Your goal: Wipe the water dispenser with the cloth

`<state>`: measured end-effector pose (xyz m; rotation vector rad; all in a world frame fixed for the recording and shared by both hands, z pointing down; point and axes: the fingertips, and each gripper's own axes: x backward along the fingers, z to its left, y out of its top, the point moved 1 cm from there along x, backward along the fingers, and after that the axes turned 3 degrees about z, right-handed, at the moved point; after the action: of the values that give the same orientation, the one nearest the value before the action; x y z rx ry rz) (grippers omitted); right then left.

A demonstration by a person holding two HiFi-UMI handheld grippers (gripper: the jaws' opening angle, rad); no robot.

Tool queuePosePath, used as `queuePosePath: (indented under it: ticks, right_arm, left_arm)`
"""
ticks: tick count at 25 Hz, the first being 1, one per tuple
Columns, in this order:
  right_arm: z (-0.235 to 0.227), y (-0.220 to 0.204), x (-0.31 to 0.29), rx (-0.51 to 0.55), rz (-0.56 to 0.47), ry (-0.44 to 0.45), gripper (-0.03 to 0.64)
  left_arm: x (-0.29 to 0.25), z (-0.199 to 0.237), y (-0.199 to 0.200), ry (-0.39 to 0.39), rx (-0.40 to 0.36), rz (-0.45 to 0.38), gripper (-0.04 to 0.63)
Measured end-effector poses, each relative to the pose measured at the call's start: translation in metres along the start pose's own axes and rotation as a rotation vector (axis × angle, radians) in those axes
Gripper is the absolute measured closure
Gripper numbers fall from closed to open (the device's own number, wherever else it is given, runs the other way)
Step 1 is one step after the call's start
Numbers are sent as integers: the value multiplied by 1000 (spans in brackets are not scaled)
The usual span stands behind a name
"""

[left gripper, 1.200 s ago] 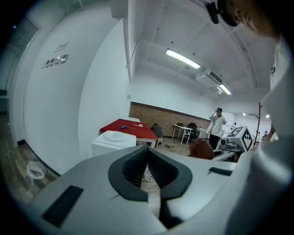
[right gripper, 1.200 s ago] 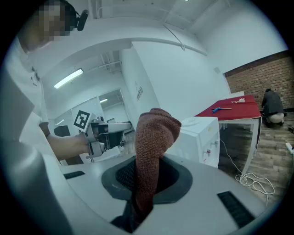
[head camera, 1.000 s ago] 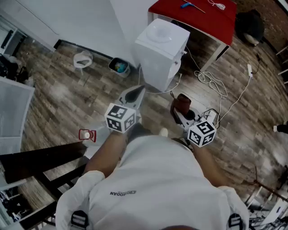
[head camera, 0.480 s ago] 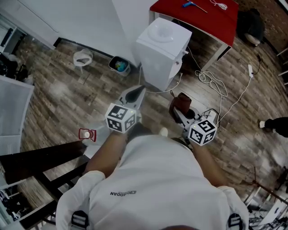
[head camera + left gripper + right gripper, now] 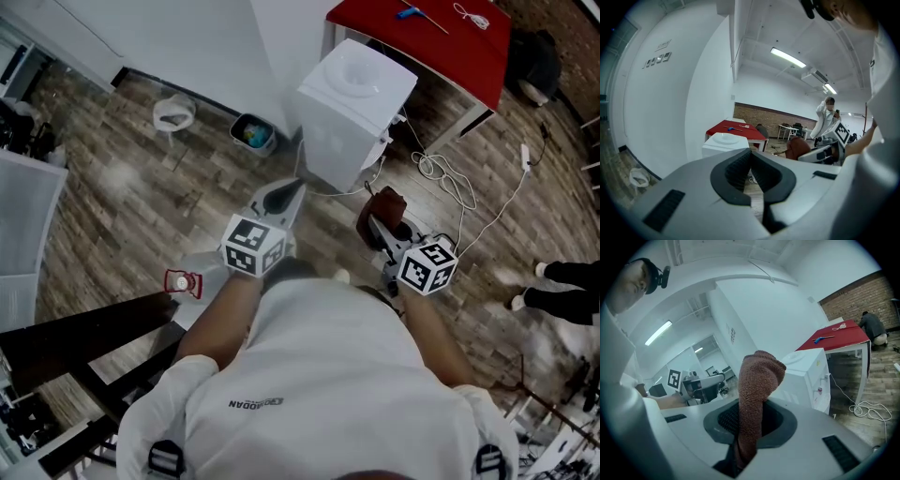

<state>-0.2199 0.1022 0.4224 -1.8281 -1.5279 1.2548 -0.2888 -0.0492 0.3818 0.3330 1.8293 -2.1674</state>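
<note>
A brown knitted cloth (image 5: 757,394) is clamped in the right gripper (image 5: 382,220). The left gripper (image 5: 752,174) is closed and empty. The white boxy water dispenser (image 5: 354,112) stands ahead; white floor cables (image 5: 450,183) beside it could be tripped over.

You stand on a wood-plank floor (image 5: 112,187). White wall (image 5: 187,47) runs ahead of you, small bin (image 5: 251,134) at its foot. Red table (image 5: 441,47) is to the right, white cables (image 5: 429,167) loose on the floor beside it. Dark wooden furniture (image 5: 84,337) is at your left. Far end: brick wall (image 5: 759,116), desks (image 5: 792,127). Strip light (image 5: 787,57) is lit on the ceiling.
</note>
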Motion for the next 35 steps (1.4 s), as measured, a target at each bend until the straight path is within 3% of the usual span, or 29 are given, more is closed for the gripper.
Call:
queuePosePath:
  ticks: [10, 19, 27, 35]
  right_arm:
    - [-10, 62, -103, 32, 14, -13, 563]
    - [-52, 136, -245, -92, -37, -91, 563]
    - [-85, 161, -323, -225, -51, -133, 563]
    - [-109, 159, -342, -289, -20, -129, 563]
  left_arm:
    - [-13, 77, 3, -17, -93, 50, 603]
    - [-15, 147, 0, -63, -107, 74, 603]
    - [-19, 181, -8, -89, -72, 79, 603]
    - [-41, 192, -6, -70, -66, 89, 603]
